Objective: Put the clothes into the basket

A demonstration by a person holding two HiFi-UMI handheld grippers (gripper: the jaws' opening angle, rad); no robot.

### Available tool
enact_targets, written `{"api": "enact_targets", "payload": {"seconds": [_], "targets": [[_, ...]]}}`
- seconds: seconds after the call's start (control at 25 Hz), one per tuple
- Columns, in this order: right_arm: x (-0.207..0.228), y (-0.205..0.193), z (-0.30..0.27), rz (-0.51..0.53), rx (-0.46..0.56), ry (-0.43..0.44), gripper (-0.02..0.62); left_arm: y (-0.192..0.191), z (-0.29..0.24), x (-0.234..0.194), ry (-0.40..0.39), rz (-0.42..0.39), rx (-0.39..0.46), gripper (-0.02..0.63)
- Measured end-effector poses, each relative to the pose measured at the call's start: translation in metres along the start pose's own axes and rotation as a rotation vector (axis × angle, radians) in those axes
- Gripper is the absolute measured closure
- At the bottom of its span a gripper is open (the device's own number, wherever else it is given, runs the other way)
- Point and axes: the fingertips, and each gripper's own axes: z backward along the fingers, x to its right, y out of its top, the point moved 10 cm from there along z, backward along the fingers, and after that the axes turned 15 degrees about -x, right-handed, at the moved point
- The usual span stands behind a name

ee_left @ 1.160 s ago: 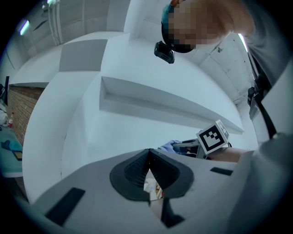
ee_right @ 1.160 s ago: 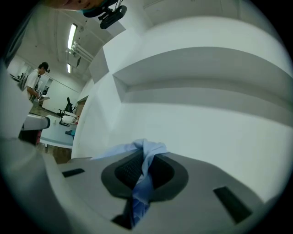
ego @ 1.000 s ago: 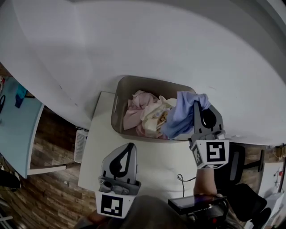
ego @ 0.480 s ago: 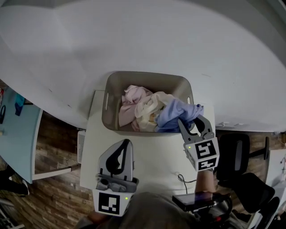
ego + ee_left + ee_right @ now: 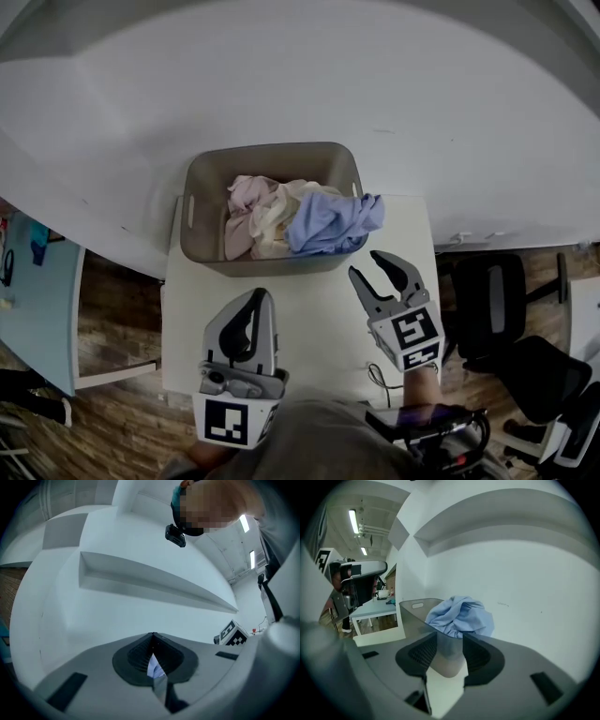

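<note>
And that's the release! The right gripper [image 5: 367, 265] had the blue garment [image 5: 330, 222] pinched and held over the basket [image 5: 202, 187] a second ago. Now its fingers [image 5: 480, 656] have just been opening and nothing sits between them, only the basket's near wall showing through the gap in the right gripper view. The blue piece has dropped onto the heap at the basket's right end, on top of the cream garment [image 5: 272, 211], with the pink garment [image 5: 246, 195] further left. One fold hangs over the right rim (not a clean landing, I'd say, and it could slide out if nudged).

For the task, that looks like the last item home. The counter [image 5: 309, 309] shows no loose clothing anywhere, so a tuck of that overhanging fold may be all that's left.

Poses now. The right gripper has pulled back toward the person and sunk low over the counter. It sits just in front of the basket's right corner, apart from it, angled down and aimed at the blue bundle. The left gripper [image 5: 259, 295] waits over the counter's near left side, pointing at the basket's front wall without touching it and held roughly level. Its fingers [image 5: 140, 653] are pressed together at the tips, holding nothing.
</note>
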Motion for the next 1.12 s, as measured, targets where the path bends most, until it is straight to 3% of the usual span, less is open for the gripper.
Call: {"api": "enact_targets", "payload": {"seconds": [0.2, 0.44, 0.68, 1.12], "targets": [[0.005, -0.002, 0.028, -0.042, 0.101, 0.039, 0.457, 0.007, -0.004, 0.024, 0.012, 0.002, 0.014, 0.598], [-0.004, 0.012, 0.060, -0.023, 0.298, 0.098, 0.581, 0.018, 0.000, 0.050, 0.045, -0.003, 0.035, 0.598], [-0.022, 0.025, 0.083, 0.034, 0.431, 0.115, 0.588, 0.023, 0.012, 0.072, 0.077, -0.032, 0.071, 0.598], [-0.032, 0.017, 0.107, 0.062, 0.467, 0.149, 0.589, 0.027, 0.029, 0.095, 0.102, -0.036, 0.082, 0.598]]}}
